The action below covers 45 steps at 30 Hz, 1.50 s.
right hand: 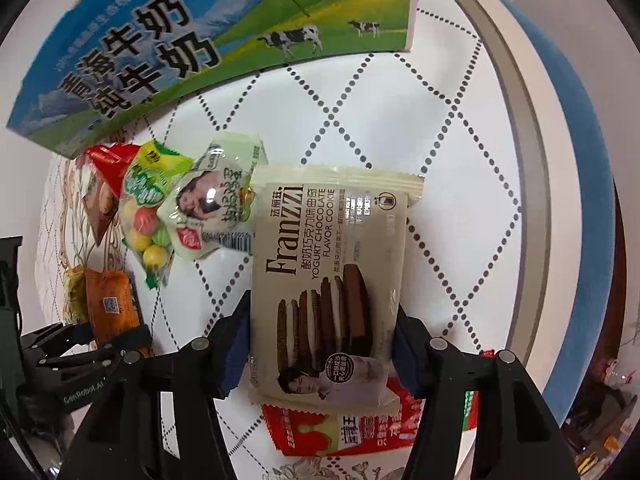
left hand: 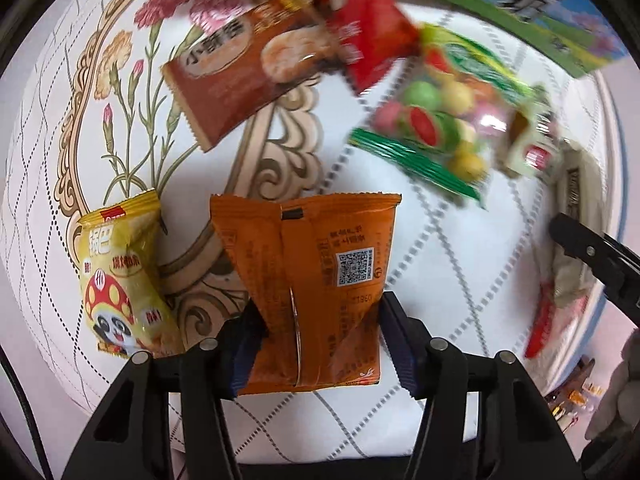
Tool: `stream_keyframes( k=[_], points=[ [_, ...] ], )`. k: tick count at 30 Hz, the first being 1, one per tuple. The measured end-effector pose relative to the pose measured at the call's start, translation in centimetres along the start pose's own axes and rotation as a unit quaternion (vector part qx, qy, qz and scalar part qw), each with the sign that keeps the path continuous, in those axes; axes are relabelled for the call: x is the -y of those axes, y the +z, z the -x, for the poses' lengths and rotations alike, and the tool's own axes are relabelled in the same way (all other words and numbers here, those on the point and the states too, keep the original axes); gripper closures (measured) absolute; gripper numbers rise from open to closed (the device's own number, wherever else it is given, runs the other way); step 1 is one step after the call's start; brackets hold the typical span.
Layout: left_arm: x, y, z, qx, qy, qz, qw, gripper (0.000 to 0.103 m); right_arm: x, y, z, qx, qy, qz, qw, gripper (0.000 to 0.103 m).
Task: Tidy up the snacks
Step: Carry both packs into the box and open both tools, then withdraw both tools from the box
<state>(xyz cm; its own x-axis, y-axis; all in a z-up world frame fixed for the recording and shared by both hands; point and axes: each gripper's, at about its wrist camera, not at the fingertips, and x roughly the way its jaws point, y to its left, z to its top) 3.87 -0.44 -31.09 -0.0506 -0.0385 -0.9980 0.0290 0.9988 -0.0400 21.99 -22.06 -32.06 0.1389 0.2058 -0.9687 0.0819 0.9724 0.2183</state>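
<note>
The left hand-held gripper pinches an orange packet by its lower sides, lifted off the counter, likely for sorting. Right of it, the right hand-held gripper clamps a Franzzi cookie pack, short of the milk carton.

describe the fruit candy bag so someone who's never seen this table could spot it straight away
Start at the big milk carton lying on the white quilted tablecloth. Just below its edge sits a cluster of snack packets; the fruit candy bag lies between the red packet and the pale green packet. It alone is clear with green ends, showing round yellow, green and pink watermelon-like candies.
</note>
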Motion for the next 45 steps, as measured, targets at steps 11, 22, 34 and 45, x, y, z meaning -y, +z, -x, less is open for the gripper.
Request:
stream_keyframes(
  k=[11, 22, 34, 45],
  points=[
    [2.8, 0.6, 11.9, 0.075, -0.116, 0.001, 0.9904, 0.049, -2.3, 1.4, 8.3, 0.062, 0.076, 0.015, 0.995, 0.041],
    [2.4, 18.4, 19.5, 0.124, -0.147, -0.028, 0.9809, 0.049, -3.1, 10.9, 16.5, 0.168, 0.068, 0.038, 0.983, 0.041],
    [5.0, 28.6, 12.3, 0.000, -0.173, 0.000, 0.9848, 0.049, -1.9, 19.2, 11.9, 0.120, 0.022, 0.045, 0.992, 0.041],
    [5.6, 30.1, 10.5, -0.008, -0.151, -0.008, 0.9885, 0.010, -1.9, 20.1, 9.3, 0.072, 0.003, 0.046, 0.996, 0.010]
  ],
)
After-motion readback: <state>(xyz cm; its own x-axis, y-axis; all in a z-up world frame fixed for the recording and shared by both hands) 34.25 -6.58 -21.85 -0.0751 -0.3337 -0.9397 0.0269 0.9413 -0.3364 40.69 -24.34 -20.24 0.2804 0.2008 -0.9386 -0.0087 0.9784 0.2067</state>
